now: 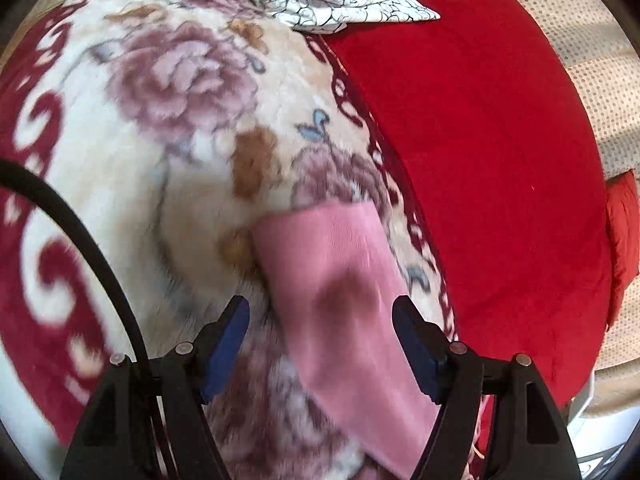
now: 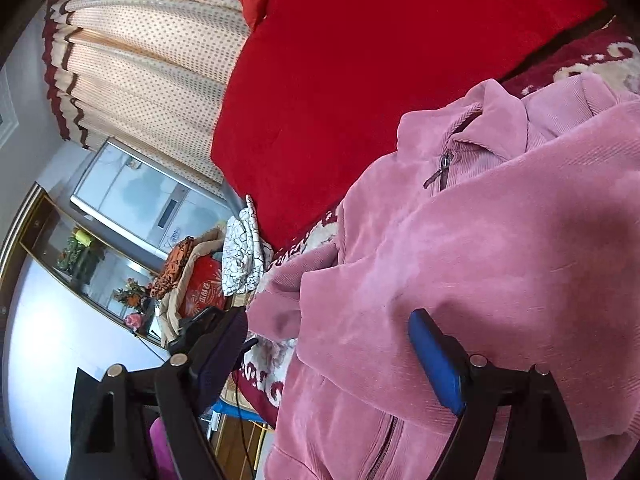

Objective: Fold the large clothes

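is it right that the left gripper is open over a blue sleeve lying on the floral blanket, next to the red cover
Not quite: the sleeve is pink, not blue; only the gripper's pads are blue. The left wrist view shows the left gripper open over it on the floral blanket, beside the red cover.

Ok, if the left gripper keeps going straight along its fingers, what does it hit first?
Most likely the pink sleeve, which lies between the open fingers of the left gripper. Past its cuff comes the floral blanket. Depth is hard to judge through the fisheye.
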Available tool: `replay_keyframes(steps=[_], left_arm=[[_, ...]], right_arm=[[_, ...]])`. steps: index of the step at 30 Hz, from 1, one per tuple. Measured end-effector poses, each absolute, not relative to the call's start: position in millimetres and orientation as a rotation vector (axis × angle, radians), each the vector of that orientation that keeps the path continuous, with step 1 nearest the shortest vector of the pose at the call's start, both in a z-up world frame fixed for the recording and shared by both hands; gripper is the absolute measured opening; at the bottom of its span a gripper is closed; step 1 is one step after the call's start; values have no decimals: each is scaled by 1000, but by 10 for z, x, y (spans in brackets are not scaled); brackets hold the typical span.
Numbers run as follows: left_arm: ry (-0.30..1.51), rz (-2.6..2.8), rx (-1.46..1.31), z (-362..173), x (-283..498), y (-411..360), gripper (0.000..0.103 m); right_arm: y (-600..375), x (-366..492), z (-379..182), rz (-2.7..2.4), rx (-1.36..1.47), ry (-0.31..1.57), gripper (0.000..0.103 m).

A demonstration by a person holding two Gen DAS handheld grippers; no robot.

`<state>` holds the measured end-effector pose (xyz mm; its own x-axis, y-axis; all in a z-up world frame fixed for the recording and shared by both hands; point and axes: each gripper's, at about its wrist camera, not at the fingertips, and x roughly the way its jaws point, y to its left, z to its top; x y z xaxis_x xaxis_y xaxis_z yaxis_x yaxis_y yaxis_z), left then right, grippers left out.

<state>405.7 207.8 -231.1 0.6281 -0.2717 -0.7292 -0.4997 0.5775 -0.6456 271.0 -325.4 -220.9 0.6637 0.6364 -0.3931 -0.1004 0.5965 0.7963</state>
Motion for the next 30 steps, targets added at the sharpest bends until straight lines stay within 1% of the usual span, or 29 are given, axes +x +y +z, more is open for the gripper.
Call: replay_keyframes(steps=[3,4,5,6,7,8,10,12,16,21,24,27,30], left_arm=[[935,151,-922,-2420,4269,2078,73],[937,149,-917,-2467,4300,2085,71],[931,148,-912,-2500,4324,2089,66],[927,161,-890,-2511,4345,2086,51],[928,170,-871,-2517,4365,2088,32],[928,168,-851,-2523,4395,2097,21],[919,154,-832,-2476,4374,2114,7],[877,141,-798,-2326,4324,2105,5],[798,91,-673,-1856,4278,1926,4],[694,-31,-493,-1006,4131,1445,4],[635,-137,-380,-470,3963,994,4],[602,-254,-268,-57,3769,443,4],[590,-373,-188,198,3577,-133,4]], right_arm=[[-3284,2712,-2234,457,813,733,85],[-3292,2713,-2237,453,810,734,85],[-3302,2711,-2238,450,808,735,85],[-3316,2716,-2243,444,805,735,85],[-3320,2723,-2242,441,802,735,85],[-3327,2729,-2245,434,795,735,84],[-3329,2741,-2245,419,778,734,83],[-3352,2744,-2247,401,762,732,79],[-3423,2736,-2245,379,766,718,79],[-3536,2683,-2205,343,785,687,79],[-3657,2625,-2163,317,801,654,79],[-3808,2568,-2151,297,831,628,79],[-3942,2513,-2117,275,859,598,79]])
